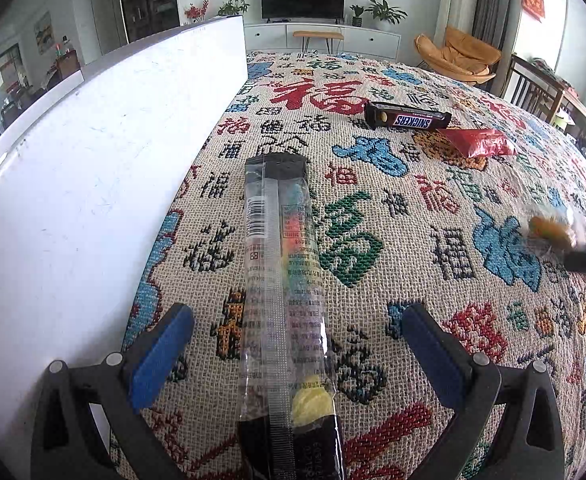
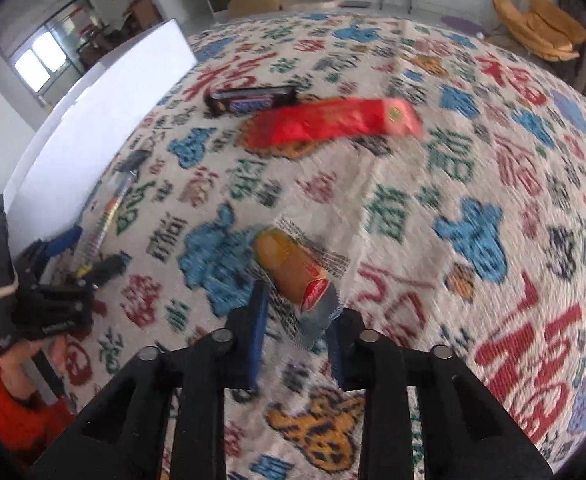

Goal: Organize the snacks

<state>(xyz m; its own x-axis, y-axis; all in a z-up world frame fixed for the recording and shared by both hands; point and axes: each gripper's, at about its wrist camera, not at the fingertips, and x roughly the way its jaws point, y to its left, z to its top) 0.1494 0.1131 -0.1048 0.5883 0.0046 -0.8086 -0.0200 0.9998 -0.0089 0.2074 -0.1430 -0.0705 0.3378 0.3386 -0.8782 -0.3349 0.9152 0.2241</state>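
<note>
Woven cloth (image 1: 433, 208) patterned with red, blue, green and black characters is spread over the whole worktop, and a large white board (image 1: 93, 184) is stood along its left edge. On the cloth, four snacks are laid out. A long clear packet of coloured sweets (image 1: 285, 292) is seen lying lengthwise between the blue pads of the left tool (image 1: 293, 356), whose jaws are held wide apart on either side of it, with neither pad touching the wrapper. Farther back, a red packet (image 2: 333, 122) is set just in front of a dark Snickers bar (image 1: 408, 117), the two nearly touching. Nearer the right side, a small orange-brown roll in a clear printed wrapper (image 2: 293, 270) is found at the tips of the right tool (image 2: 297, 336); its jaws are partly closed around the wrapper's crimped near end, though through the motion blur it cannot be told whether the pads press on it. An orange sleeve (image 2: 1, 400) is visible behind the left tool in the right wrist view.
</note>
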